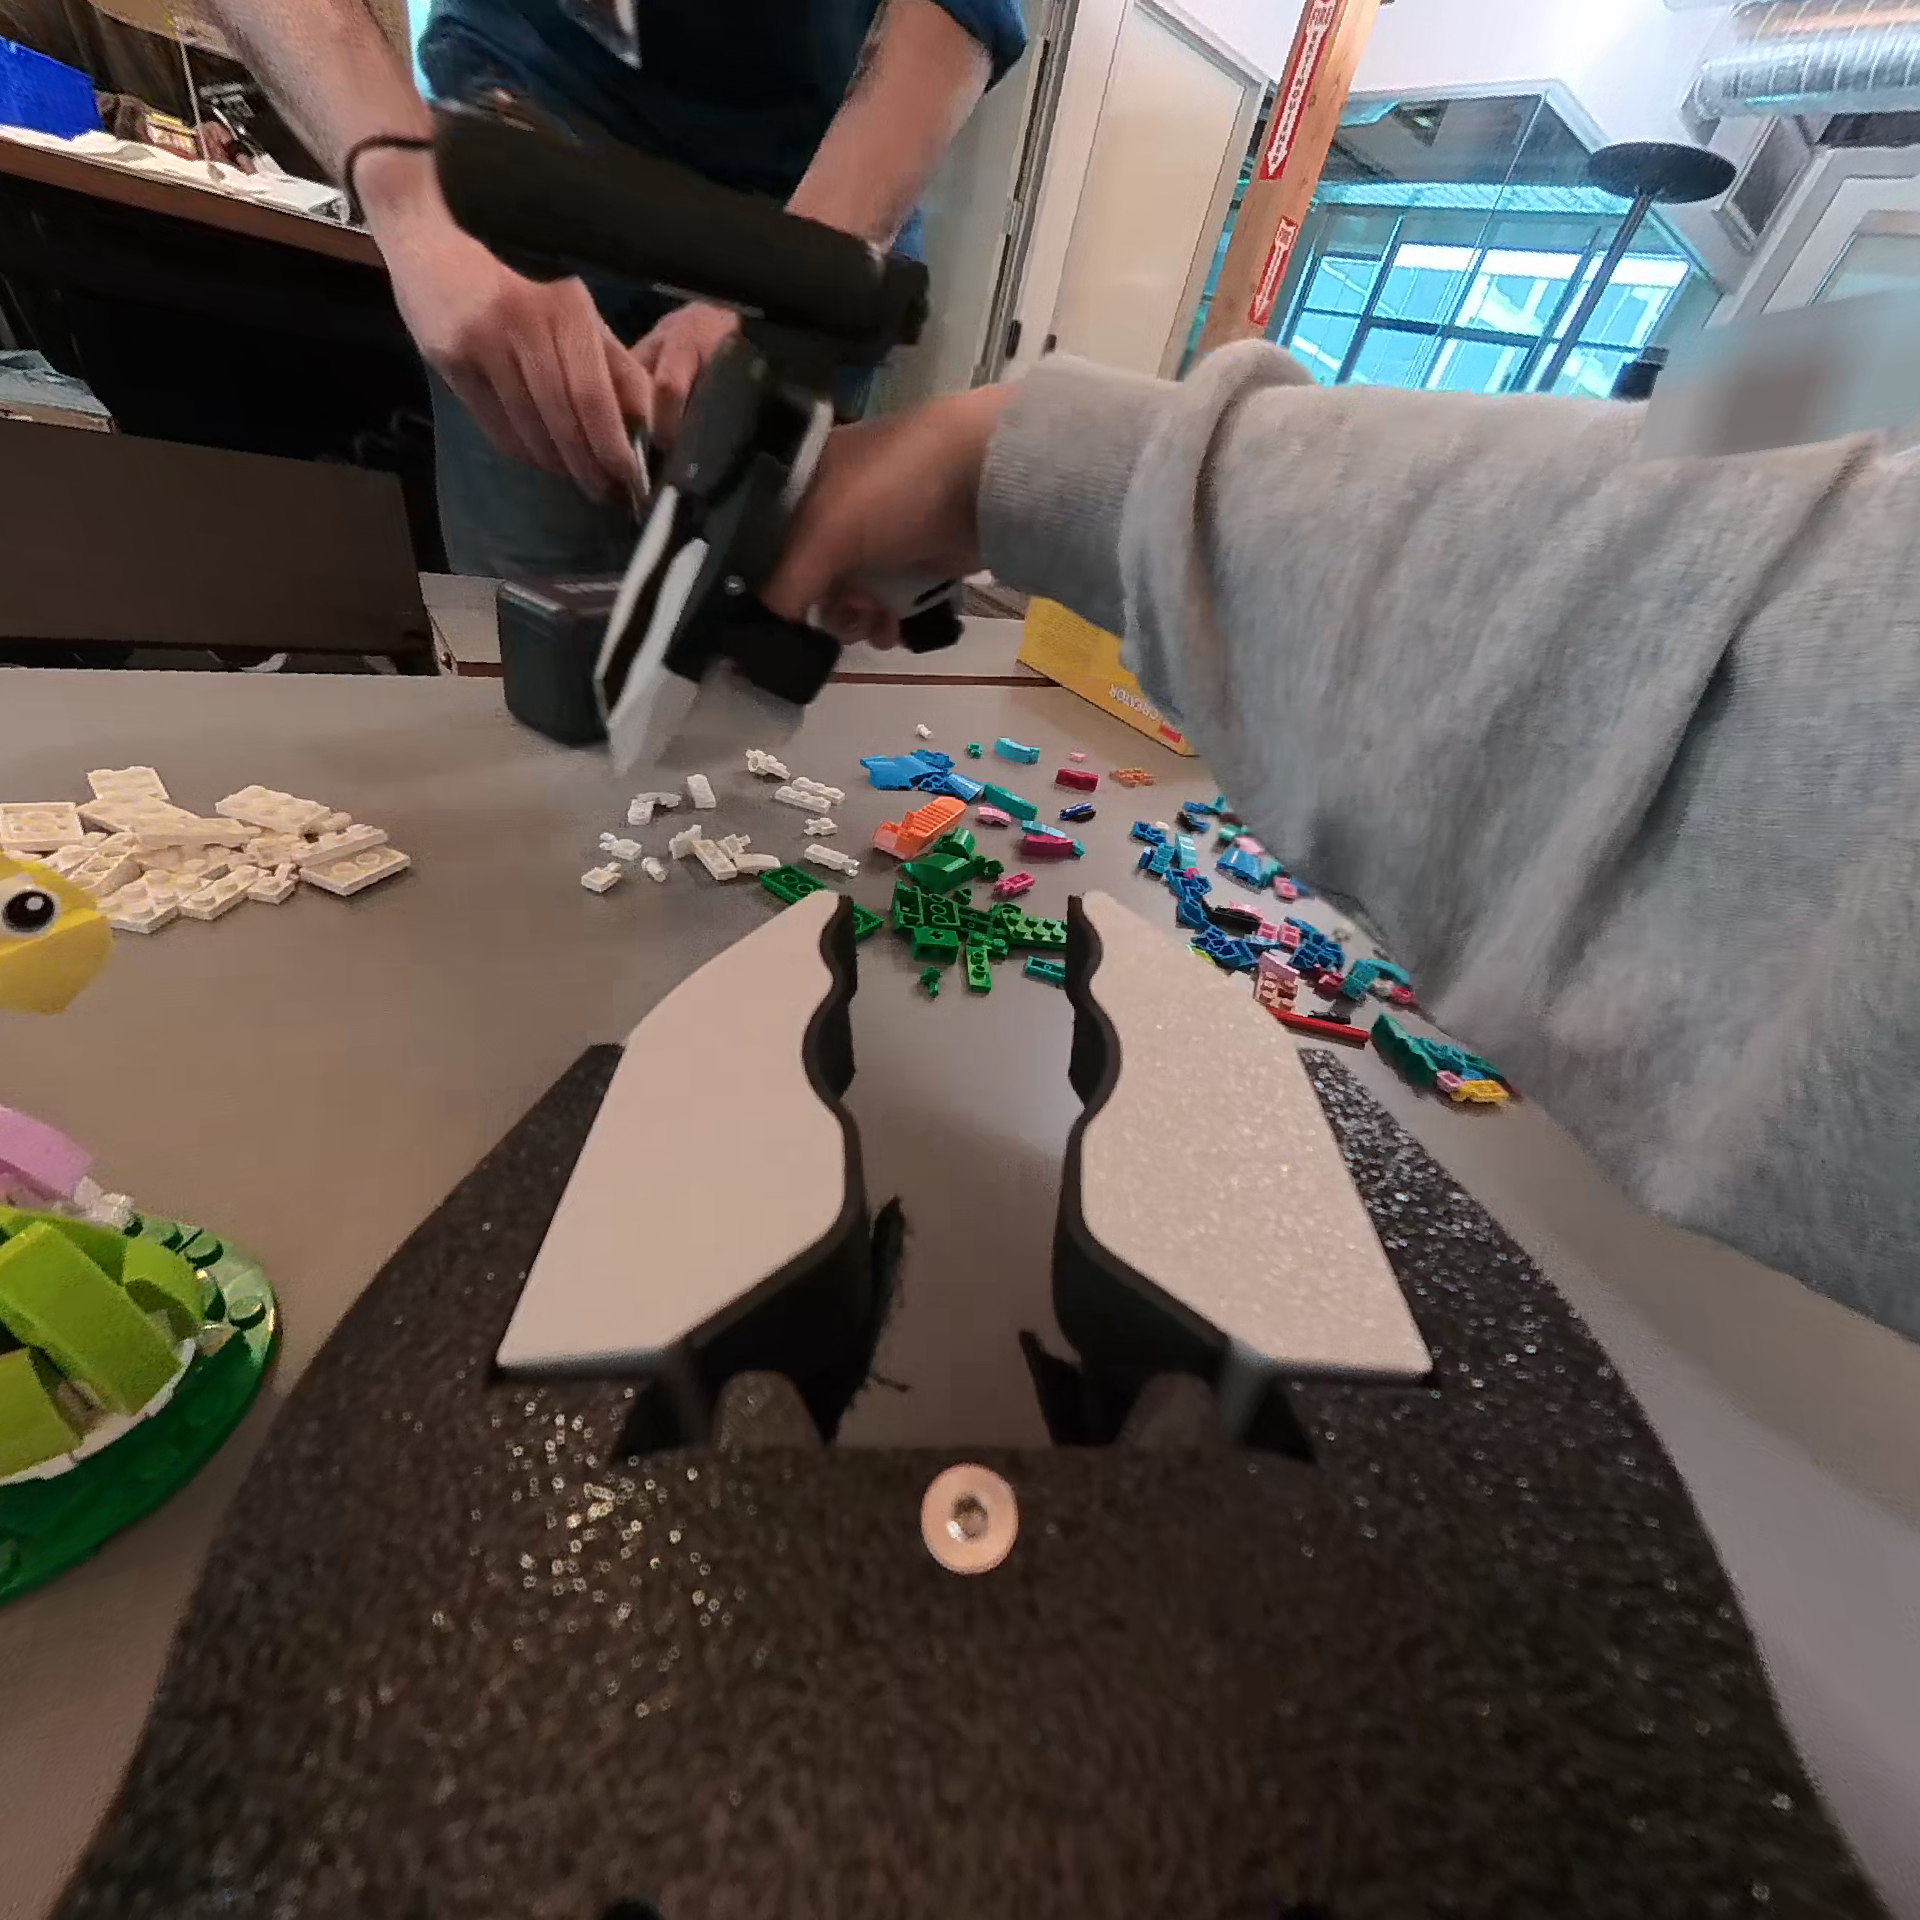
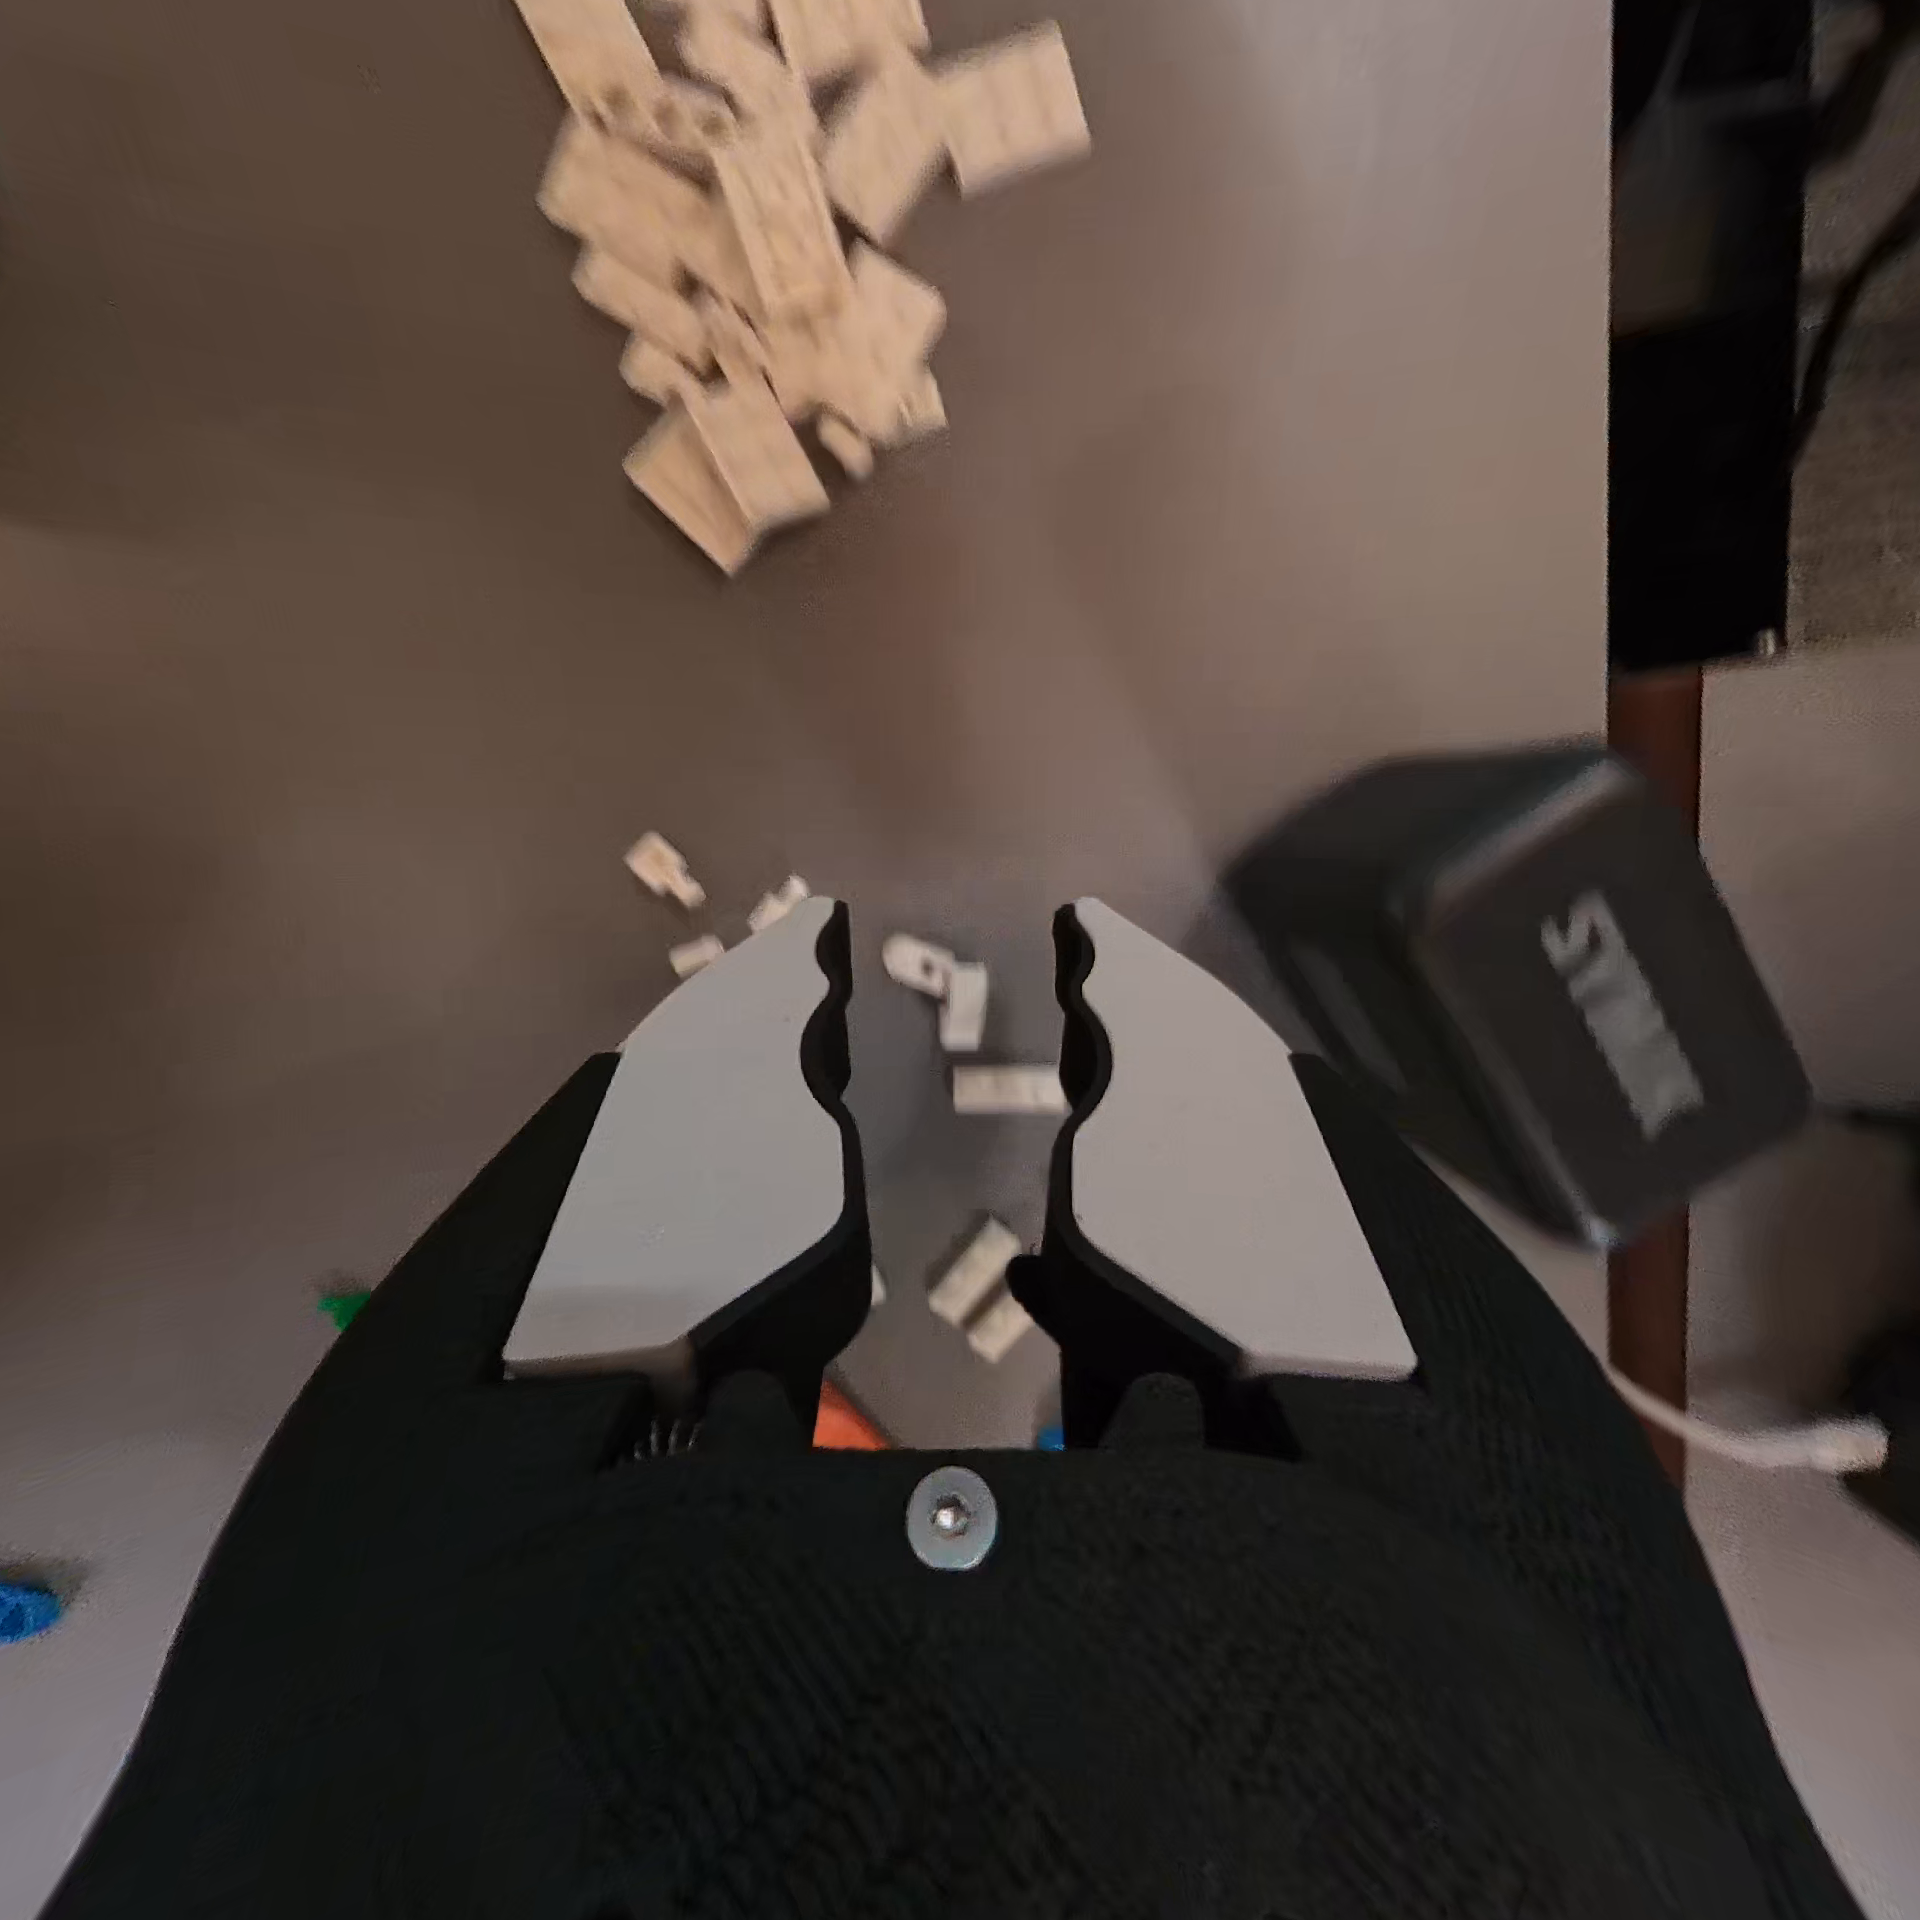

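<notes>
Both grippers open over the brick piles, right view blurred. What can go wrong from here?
1. The right gripper hangs open over tightly scattered small white pieces; closing could catch two at once or flick one away.
2. The black box sits close beside its right finger; a sideways sweep might knock it.
3. The grey sleeve hangs just over the blue and pink bricks and may drag them while the left gripper stays near the green bricks.

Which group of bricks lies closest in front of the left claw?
The green bricks, just beyond the open left claw; the white and blue groups lie off to the sides.
</notes>
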`<state>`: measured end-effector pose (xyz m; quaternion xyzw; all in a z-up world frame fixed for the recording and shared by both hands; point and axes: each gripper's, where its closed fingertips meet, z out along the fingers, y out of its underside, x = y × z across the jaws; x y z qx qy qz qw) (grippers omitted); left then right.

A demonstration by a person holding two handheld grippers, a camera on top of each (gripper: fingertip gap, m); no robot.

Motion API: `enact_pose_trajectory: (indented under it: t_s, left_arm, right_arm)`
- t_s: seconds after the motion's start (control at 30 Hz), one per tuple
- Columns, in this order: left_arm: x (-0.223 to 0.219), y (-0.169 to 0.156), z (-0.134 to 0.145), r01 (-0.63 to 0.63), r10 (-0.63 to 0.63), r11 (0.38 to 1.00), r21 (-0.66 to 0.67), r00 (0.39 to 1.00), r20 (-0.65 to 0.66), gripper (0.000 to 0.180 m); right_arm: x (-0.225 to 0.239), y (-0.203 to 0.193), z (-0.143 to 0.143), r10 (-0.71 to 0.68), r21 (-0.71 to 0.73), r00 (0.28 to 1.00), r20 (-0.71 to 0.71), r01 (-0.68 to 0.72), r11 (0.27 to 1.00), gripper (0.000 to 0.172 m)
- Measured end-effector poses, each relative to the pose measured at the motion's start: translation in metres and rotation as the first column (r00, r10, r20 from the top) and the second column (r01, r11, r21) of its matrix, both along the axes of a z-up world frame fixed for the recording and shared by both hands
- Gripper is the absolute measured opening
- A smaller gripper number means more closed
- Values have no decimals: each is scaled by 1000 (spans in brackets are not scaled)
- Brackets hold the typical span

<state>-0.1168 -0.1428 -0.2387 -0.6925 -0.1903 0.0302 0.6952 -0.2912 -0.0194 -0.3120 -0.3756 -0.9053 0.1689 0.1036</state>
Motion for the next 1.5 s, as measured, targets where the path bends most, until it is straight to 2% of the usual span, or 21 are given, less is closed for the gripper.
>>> enact_pose_trajectory:
  t_s: [0.13, 0.3, 0.6, 0.7, 0.8, 0.97, 1.2, 1.27, 1.3, 1.37, 1.5]
  left_arm:
    - [0, 0, 0, -1, 1, 1000, -1, 1000, 0, 38]
    - [0, 0, 0, 0, 0, 1000, 0, 1000, 1, 38]
    - [0, 0, 0, 2, -2, 1000, -1, 1000, 2, 38]
    - [0, 0, 0, 2, -2, 1000, -1, 1000, 3, 38]
    - [-1, 0, 0, 1, -1, 1000, 1, 1000, 4, 38]
    - [-1, 0, 0, 2, -2, 1000, 0, 1000, 4, 38]
    - [0, -1, 0, 4, -4, 1000, -1, 1000, -2, 38]
    - [1, -1, 0, 5, -5, 1000, 1, 1000, -1, 38]
    - [1, -1, 1, 5, -5, 1000, 2, 1000, 0, 38]
    - [1, -1, 1, 6, -6, 1000, 2, 1000, 2, 38]
    - [1, 0, 0, 7, -7, 1000, 0, 1000, 0, 38]
  right_arm:
    - [19, 28, -6, -104, -21, 992, 65, 105, 994, 33]
    - [26, 37, -14, -32, -9, 999, 29, 33, 999, 35]
    - [19, 37, -22, -30, -54, 999, 26, 32, 998, 36]
    - [20, 33, -22, -17, -64, 999, 43, 20, 998, 23]
    - [14, 27, -17, 6, -54, 1000, 18, -5, 999, 23]
    - [-10, -25, -2, 102, -97, 992, -76, -109, 989, 23]
    - [-35, -74, -12, 207, -25, 976, -71, -209, 978, 22]
    - [-37, -75, -15, 201, -16, 978, -55, -202, 979, 26]
    - [-36, -75, -14, 196, -17, 979, -47, -197, 980, 35]
    - [-32, -70, -9, 177, -37, 983, -48, -179, 983, 42]
    - [-22, -37, 1, 80, -28, 996, -45, -82, 996, 38]
